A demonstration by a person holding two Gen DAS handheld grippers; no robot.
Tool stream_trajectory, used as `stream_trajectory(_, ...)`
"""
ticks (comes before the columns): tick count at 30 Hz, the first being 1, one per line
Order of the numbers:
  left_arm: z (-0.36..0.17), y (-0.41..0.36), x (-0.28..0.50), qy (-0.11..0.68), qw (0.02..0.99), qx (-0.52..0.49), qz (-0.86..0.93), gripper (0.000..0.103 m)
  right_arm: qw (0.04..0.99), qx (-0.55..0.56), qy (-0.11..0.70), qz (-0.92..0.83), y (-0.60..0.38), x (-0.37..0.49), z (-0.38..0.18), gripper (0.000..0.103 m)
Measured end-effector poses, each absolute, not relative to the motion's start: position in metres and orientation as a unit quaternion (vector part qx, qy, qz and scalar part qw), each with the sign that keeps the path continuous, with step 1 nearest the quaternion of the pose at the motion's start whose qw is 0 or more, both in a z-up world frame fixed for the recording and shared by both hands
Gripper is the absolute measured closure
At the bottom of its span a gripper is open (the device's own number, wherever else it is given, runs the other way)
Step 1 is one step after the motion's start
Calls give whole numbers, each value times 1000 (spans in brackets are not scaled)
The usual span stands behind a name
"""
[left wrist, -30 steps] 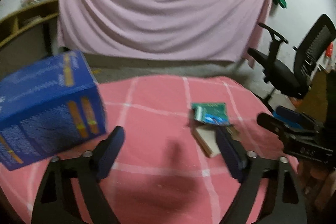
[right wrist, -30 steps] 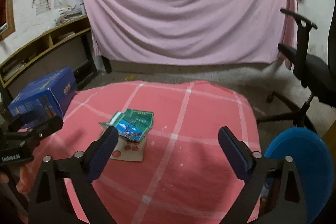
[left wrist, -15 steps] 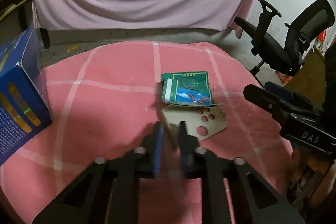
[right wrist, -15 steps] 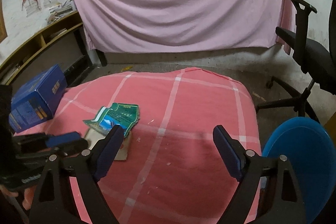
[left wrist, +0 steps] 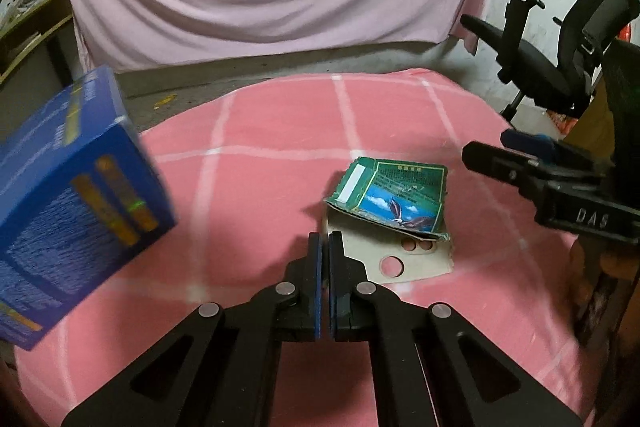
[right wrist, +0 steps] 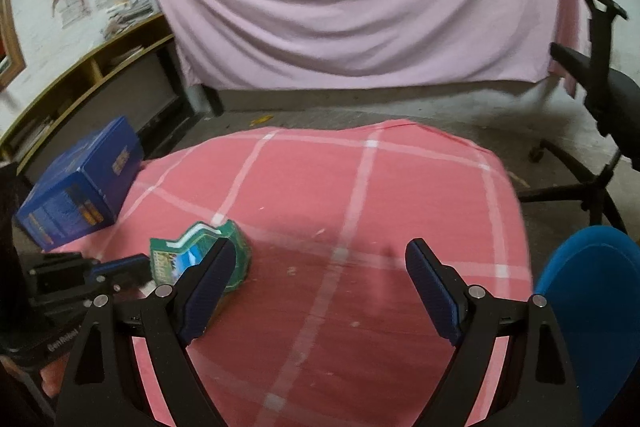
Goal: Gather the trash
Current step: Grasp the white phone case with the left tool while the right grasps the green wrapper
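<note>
1. The torn green carton (left wrist: 394, 193) is the trash here. It lies on the pink checked tablecloth (left wrist: 260, 131), right of the middle, with its grey inner flap (left wrist: 384, 259) spread toward the near side.
2. The left gripper (left wrist: 325, 241) has its jaws squeezed together right at the flap's near-left corner. Can't tell whether it actually has the cardboard.
3. The right gripper (right wrist: 320, 259) hangs wide with nothing between its jaws, just right of the carton.
4. A blue box (left wrist: 68, 195) sits at the far-left table edge.

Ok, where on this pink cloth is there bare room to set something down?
Free: the far half of the pink cloth beyond the torn green packet, and its right side toward the blue stool. Crowded: the near-left, between the blue box, packet and both grippers.
</note>
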State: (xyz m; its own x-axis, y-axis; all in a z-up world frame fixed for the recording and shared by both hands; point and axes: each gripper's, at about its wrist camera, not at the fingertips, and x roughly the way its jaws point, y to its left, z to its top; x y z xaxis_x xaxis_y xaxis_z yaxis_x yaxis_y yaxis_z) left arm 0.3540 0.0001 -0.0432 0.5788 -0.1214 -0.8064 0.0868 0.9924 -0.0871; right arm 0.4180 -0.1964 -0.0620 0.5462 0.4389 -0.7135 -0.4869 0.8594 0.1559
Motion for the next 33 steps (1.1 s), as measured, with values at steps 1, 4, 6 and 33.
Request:
stream_trajectory(1,-43,3,351,457,887,-15,-62,102,877,-33,398,269,-194,417,-62,16)
stream_trajectory(4,-43,8,342,449,890,-11,-76,102,871,-35,394,292,-185,415,-61,16)
stream_trajectory(6,-45,8,338,446,892,-9,-77,102,864,-32,394,312,-177,413,-60,16)
stream_trajectory(33,-46,10,336,439,895,-24,-68,102,852,-41,416,314,-188,396,-63,100)
